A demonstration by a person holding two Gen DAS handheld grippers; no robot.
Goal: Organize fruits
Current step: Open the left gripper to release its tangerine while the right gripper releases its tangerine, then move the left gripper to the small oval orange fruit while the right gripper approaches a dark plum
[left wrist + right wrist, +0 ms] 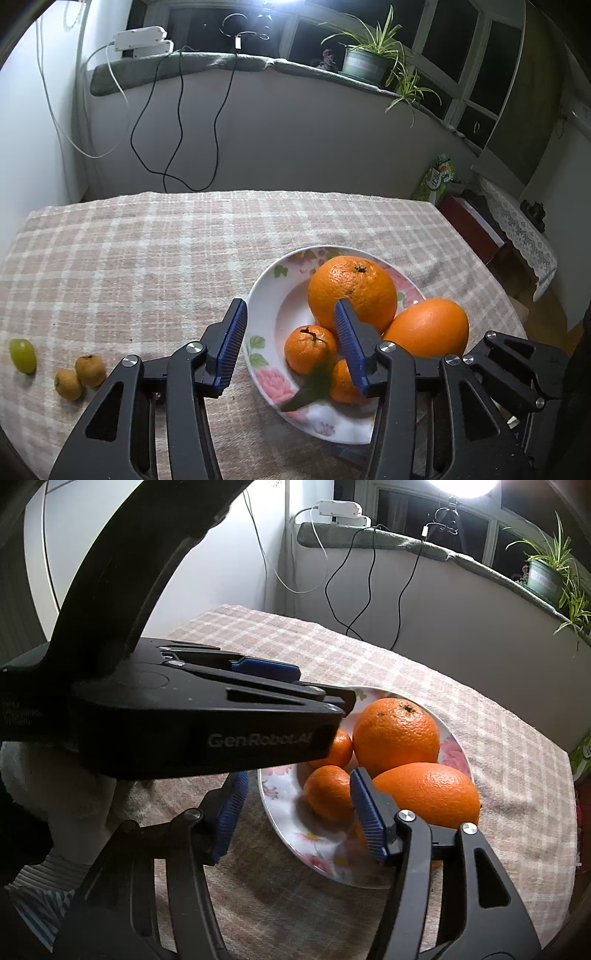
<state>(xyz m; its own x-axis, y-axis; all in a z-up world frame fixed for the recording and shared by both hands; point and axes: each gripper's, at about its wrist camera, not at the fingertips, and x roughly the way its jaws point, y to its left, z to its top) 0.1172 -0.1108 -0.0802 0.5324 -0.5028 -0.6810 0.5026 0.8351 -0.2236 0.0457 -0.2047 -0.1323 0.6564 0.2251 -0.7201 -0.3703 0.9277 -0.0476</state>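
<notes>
Floral plate near the front right of the checked counter, loaded with two big oranges and plus two small mandarins, one with a stem and a loose green leaf lying at the plate's front. Still off the plate, well apart to the left: a green grape and two small brownish fruits touching each other

Left gripper above the near rim of the plate, fingers released, nothing pressed between the blue pads though the stemmed mandarin shows in the gap. Right gripper likewise over the plate's near edge, fingers apart and empty, a mandarin visible between them without contact. Left gripper's black body crossing the right wrist view just above

Handling, as a judgement: oranges heavy, firm, waxy and round, likely to roll, too wide for these fingers unless opened fully; best taken across the middle. Mandarins light, softer-skinned, fine to pinch at the widest part with gentle force. Grape small, slick, easily crushed or squirted out; light squeeze across its short axis. Brownish fruits light and firm-looking, close enough that one may get nudged when the other is taken. Plate probably ceramic, hard and breakable; rim best left alone
</notes>
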